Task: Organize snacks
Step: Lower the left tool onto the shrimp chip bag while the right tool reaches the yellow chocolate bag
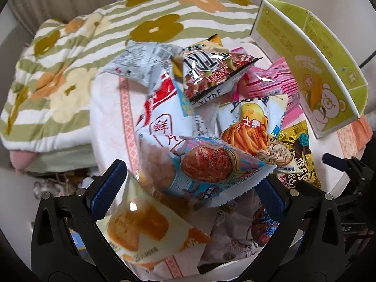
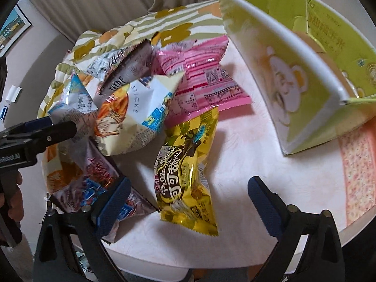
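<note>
Snack pile sits on the round table (image 2: 246, 141), all left of the green box (image 2: 305, 108), which stands open-topped at the table's right edge. Nearest the box: pink packet (image 2: 199, 82), and in front of it the yellow packet (image 2: 188, 176), lying flat, not touching the box. Further left of the box: white sticks bag (image 2: 131, 117), stacked with other bags. Right gripper (image 2: 189, 202): jaws spread wide, straddling the lower end of the yellow packet, pads not on it; can't tell whether the tips touch the table. Left gripper (image 1: 190, 183): jaws also spread, hovering over the pile's far-from-box side, with the light-blue kimchi packet (image 1: 211, 166) between the fingers; contact not discernible. An orange-and-white bag (image 1: 141, 225) lies below it. Floral quilt (image 1: 70, 58) bunched beyond the table, left of the box.
</note>
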